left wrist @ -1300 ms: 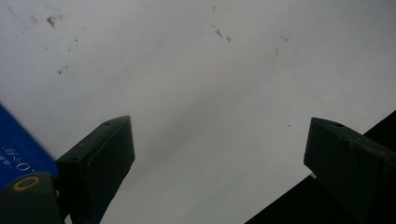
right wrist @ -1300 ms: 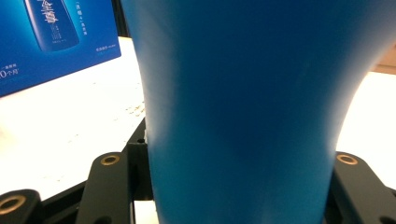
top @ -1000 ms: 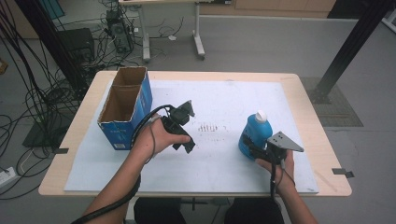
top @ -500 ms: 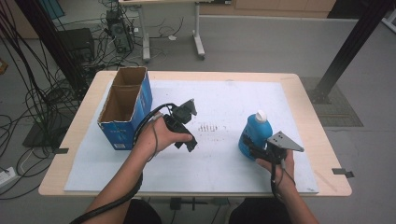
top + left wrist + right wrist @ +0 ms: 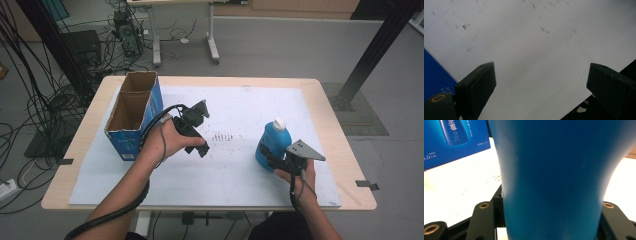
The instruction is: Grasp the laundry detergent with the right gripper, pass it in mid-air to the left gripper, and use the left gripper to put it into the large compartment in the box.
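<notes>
A wooden table carries a white sheet that covers most of its top, leaving bare wood round the edges. On the sheet at the far left stands an open blue box. A blue bottle with a white cap stands upright at the near right. Small dark marks dot the sheet between them.

Lab, cable tangles, black rig posts
</notes>
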### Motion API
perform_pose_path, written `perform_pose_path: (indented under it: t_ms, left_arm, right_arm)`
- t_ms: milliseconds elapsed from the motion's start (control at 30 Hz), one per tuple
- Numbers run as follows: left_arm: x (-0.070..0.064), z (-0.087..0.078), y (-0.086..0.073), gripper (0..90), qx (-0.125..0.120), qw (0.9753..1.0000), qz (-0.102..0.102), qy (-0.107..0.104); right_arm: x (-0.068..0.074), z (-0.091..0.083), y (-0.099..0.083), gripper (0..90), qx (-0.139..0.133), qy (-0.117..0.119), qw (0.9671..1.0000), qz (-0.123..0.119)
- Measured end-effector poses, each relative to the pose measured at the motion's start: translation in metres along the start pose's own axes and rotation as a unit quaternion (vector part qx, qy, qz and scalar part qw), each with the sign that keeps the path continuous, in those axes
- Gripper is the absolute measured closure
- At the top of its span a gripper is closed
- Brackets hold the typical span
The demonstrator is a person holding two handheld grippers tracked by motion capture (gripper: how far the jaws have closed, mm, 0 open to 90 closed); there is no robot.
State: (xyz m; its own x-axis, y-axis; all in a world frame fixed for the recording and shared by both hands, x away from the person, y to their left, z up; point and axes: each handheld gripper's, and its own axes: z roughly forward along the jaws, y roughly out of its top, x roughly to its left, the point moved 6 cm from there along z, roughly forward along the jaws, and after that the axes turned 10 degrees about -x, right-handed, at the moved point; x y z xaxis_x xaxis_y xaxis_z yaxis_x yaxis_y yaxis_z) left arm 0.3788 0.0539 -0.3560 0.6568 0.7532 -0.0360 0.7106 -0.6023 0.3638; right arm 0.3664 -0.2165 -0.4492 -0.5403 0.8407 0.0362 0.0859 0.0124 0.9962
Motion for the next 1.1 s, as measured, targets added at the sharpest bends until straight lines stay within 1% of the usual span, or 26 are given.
perform_pose_path:
  t_ms: [100,133,200,267,300,367,400,433,500,633,667,733,833,867,900,933,967,1000,1033,1100]
  left_arm:
    - [-0.001,-0.006,0.004,9.1,-0.005,0.9999,0.01,-0.006]
    - [-0.002,-0.008,0.005,9.1,-0.005,0.9998,0.017,-0.009]
    - [-0.003,-0.012,0.008,9.1,-0.01,0.9997,0.019,-0.014]
    - [-0.004,-0.015,0.011,9.2,-0.012,0.9995,0.027,-0.015]
    - [-0.004,-0.018,0.013,9.2,-0.013,0.9992,0.034,-0.017]
    - [-0.006,-0.023,0.017,9.2,-0.018,0.9987,0.043,-0.021]
    - [-0.007,-0.026,0.019,9.2,-0.021,0.9982,0.052,-0.023]
    - [-0.008,-0.029,0.021,9.2,-0.021,0.9978,0.057,-0.028]
    - [-0.009,-0.033,0.024,9.2,-0.022,0.9973,0.064,-0.029]
    - [-0.014,-0.043,0.029,9.2,-0.024,0.9952,0.086,-0.04]
    - [-0.015,-0.046,0.031,9.1,-0.024,0.9944,0.096,-0.037]
    - [-0.017,-0.052,0.033,9.1,-0.026,0.9934,0.105,-0.038]
    - [-0.018,-0.061,0.038,9.1,-0.029,0.9918,0.12,-0.034]
    - [-0.019,-0.065,0.04,9.1,-0.033,0.9903,0.13,-0.037]
    - [-0.02,-0.068,0.042,9.1,-0.037,0.9894,0.134,-0.041]
    - [-0.021,-0.071,0.043,9.1,-0.036,0.9891,0.136,-0.044]
    - [-0.023,-0.074,0.044,9.1,-0.037,0.9882,0.141,-0.048]
    - [-0.025,-0.076,0.045,9.1,-0.041,0.9869,0.145,-0.057]
    - [-0.027,-0.079,0.046,9.1,-0.043,0.9862,0.147,-0.064]
    - [-0.03,-0.084,0.048,9.0,-0.044,0.9837,0.158,-0.074]
  right_arm:
    - [-0.001,0.0,0.004,44.2,0.003,0.006,1.0,-0.002]
    - [-0.002,0.0,0.005,44.2,0.003,0.008,1.0,-0.003]
    - [-0.004,-0.001,0.011,44.2,0.002,0.01,0.9999,-0.004]
    - [-0.005,-0.001,0.017,44.2,0.002,0.016,0.9999,-0.002]
    - [-0.006,-0.001,0.018,44.2,0.002,0.018,0.9998,-0.002]
    - [-0.007,-0.002,0.025,44.2,0.001,0.03,0.9995,0.003]
    - [-0.008,-0.002,0.028,44.2,0.0,0.034,0.9994,0.003]
    - [-0.008,-0.002,0.031,44.2,-0.001,0.038,0.9993,-0.001]
    - [-0.008,-0.002,0.037,44.2,-0.001,0.046,0.9989,0.001]
    - [-0.008,-0.001,0.048,44.2,-0.004,0.073,0.9973,0.006]
    - [-0.008,-0.001,0.051,44.2,-0.004,0.08,0.9967,0.009]
    - [-0.006,-0.001,0.056,44.2,-0.005,0.096,0.9953,0.012]
    - [-0.003,0.0,0.065,44.2,-0.002,0.127,0.9918,0.016]
    - [-0.002,0.001,0.067,44.1,-0.002,0.134,0.9909,0.016]
    - [-0.001,0.001,0.071,44.1,-0.001,0.147,0.9889,0.02]
    - [0.001,0.001,0.074,44.1,-0.004,0.158,0.987,0.028]
    - [0.002,0.001,0.077,44.1,-0.007,0.17,0.9848,0.036]
    - [0.003,0.001,0.08,44.1,-0.009,0.178,0.9833,0.037]
    - [0.005,0.001,0.083,44.1,-0.01,0.188,0.9813,0.037]
    - [0.008,0.002,0.09,44.0,-0.013,0.209,0.977,0.04]
